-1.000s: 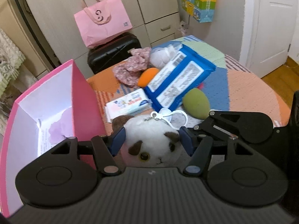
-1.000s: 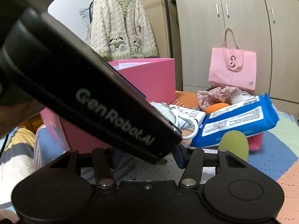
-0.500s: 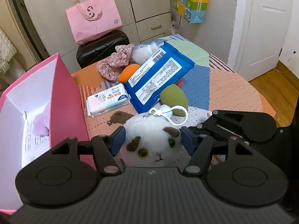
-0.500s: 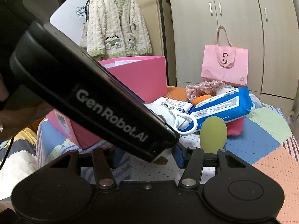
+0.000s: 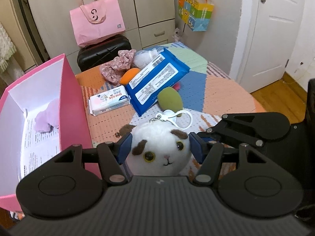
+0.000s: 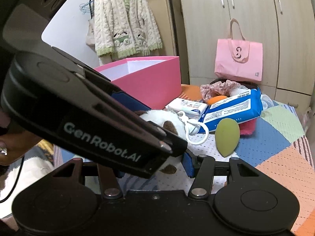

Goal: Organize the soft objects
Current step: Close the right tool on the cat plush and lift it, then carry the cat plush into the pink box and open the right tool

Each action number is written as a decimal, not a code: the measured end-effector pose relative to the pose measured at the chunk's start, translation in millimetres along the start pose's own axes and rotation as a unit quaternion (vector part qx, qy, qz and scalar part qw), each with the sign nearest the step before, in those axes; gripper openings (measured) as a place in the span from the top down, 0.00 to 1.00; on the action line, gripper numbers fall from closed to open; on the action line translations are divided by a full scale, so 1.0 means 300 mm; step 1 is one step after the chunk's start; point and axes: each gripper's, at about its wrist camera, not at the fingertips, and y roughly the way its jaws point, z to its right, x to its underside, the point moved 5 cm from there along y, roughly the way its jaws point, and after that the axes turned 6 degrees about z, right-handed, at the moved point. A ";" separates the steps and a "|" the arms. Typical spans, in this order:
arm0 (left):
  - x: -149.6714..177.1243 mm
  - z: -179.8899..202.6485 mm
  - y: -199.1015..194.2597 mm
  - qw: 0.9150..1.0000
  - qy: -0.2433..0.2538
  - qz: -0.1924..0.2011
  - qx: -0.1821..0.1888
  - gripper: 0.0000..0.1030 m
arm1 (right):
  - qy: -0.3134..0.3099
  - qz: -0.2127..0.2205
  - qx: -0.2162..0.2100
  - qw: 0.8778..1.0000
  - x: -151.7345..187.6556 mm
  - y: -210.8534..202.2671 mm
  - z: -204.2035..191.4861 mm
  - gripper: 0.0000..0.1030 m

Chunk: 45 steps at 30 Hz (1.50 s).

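Where right view blocked, plush toy [image 5: 159,147] clamped

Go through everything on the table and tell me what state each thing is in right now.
Left gripper: shut on the white plush cat keychain.
Right gripper: mostly hidden, cannot tell.
Pink cardboard box: open, a lilac soft item inside.
Blue wipes pack: lying flat, closed.
Green egg-shaped sponge: loose on the patchwork mat.
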 end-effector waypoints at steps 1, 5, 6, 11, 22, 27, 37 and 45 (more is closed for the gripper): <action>0.000 0.001 -0.016 1.000 -0.003 0.001 0.004 0.41 | 0.000 -0.006 -0.002 1.000 -0.011 -0.012 -0.005 0.43; 0.001 -0.001 -0.078 1.000 -0.014 0.003 0.019 0.41 | 0.007 -0.032 -0.011 0.999 -0.055 -0.062 -0.033 0.43; 0.000 -0.002 -0.097 1.000 -0.016 0.005 0.022 0.41 | 0.007 -0.038 -0.014 0.999 -0.065 -0.073 -0.040 0.43; -0.013 -0.023 -0.198 0.999 -0.030 0.016 0.029 0.41 | -0.012 -0.053 -0.027 0.998 -0.121 -0.114 -0.088 0.43; -0.061 -0.149 -0.448 0.997 -0.056 0.051 0.010 0.41 | -0.095 -0.024 -0.055 0.994 -0.309 -0.185 -0.277 0.42; -0.068 -0.255 -0.518 0.994 -0.084 0.065 -0.004 0.41 | -0.128 -0.008 -0.076 0.989 -0.403 -0.169 -0.357 0.42; -0.064 -0.523 -0.450 0.984 -0.150 0.089 -0.045 0.40 | -0.132 0.006 -0.121 0.984 -0.512 0.067 -0.409 0.42; -0.036 -0.701 -0.257 0.976 -0.206 0.052 -0.036 0.40 | -0.137 -0.025 -0.147 0.979 -0.498 0.308 -0.362 0.42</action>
